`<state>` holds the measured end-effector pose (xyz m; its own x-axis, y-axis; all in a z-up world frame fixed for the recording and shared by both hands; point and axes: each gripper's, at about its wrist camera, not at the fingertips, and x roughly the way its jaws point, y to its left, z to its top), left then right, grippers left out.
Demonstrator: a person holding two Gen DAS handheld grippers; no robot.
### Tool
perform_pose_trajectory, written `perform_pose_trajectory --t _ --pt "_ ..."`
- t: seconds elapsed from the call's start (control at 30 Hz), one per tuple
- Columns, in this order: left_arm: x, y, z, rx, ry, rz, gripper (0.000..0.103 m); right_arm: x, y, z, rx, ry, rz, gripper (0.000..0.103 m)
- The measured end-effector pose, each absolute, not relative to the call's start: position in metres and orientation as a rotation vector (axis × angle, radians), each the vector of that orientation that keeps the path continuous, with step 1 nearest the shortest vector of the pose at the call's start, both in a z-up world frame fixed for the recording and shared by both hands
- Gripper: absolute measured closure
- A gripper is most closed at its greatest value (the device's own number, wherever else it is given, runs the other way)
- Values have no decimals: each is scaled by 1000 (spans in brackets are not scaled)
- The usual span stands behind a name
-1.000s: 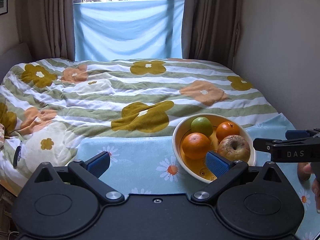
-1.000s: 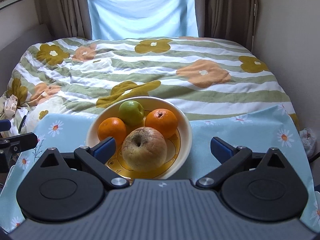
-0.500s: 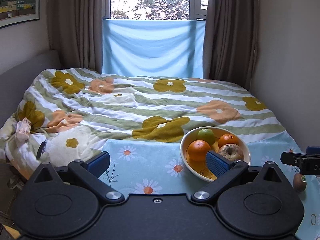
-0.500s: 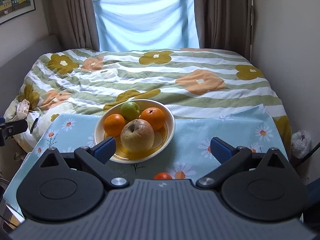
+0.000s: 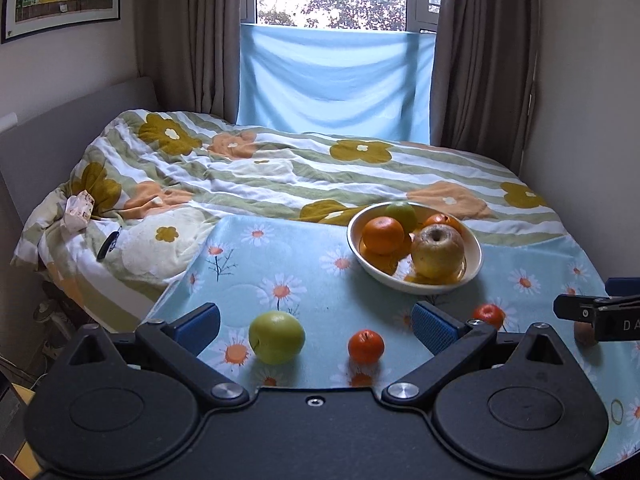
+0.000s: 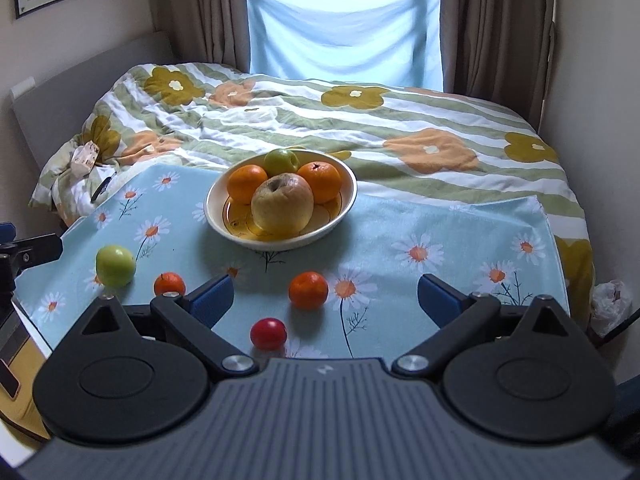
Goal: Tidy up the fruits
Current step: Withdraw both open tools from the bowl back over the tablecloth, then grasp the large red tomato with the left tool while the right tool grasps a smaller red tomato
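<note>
A cream bowl [image 5: 474,264] [image 6: 352,196] on a daisy cloth holds a yellow apple [image 5: 437,251] [image 6: 282,206], two oranges and a green apple. Loose on the cloth lie a green apple [image 5: 276,337] [image 6: 115,266], a small orange [image 5: 365,345] [image 6: 169,284], another orange [image 6: 308,290] and a small red fruit [image 6: 268,333] [image 5: 488,315]. My left gripper [image 5: 316,326] is open and empty, near the green apple. My right gripper [image 6: 326,298] is open and empty above the cloth's front.
The daisy cloth [image 6: 460,232] covers the bed's front part over a flowered duvet [image 6: 360,120]. A brownish fruit [image 5: 584,334] peeks behind the right gripper's side in the left wrist view. Walls stand close on the right.
Both grippers have pulled back and up from the bowl. The loose fruits on the cloth's front have come into view.
</note>
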<state>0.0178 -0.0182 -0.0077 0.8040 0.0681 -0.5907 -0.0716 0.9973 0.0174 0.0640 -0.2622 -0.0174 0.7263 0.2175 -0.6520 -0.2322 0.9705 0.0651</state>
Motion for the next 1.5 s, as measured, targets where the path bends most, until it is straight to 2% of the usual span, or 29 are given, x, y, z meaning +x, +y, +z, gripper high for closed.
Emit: perform_pose_trajectory --t 0.2,0.33,0.47,0.57,0.63,0.77,0.9,1.07,1.13,1.5 --pt "16 -35 -49 67 694 -14 0 66 -264 -51 -38 748 287 0" --pt "15 -43 -76 106 738 -77 8 66 -258 -73 -63 769 308 0" --pt "15 -51 -97 131 766 -129 12 69 -251 -88 -57 794 323 0" --pt "17 -55 -107 145 789 -163 18 72 -245 -95 -52 806 331 0" --pt "19 -59 -113 164 807 -178 30 74 -240 -98 -56 815 340 0" --pt "24 -59 -119 163 824 -191 36 76 -232 -103 -59 825 349 2" --pt "25 -60 -123 177 832 -202 49 79 -226 -107 -56 839 355 6" --pt "28 -60 -123 174 827 -208 55 80 -219 -112 -69 847 364 9" --pt "29 -60 -123 170 824 -221 65 82 -217 -114 -67 851 366 10" --pt "30 -59 -123 157 823 -217 65 92 -205 -118 -122 833 379 27"
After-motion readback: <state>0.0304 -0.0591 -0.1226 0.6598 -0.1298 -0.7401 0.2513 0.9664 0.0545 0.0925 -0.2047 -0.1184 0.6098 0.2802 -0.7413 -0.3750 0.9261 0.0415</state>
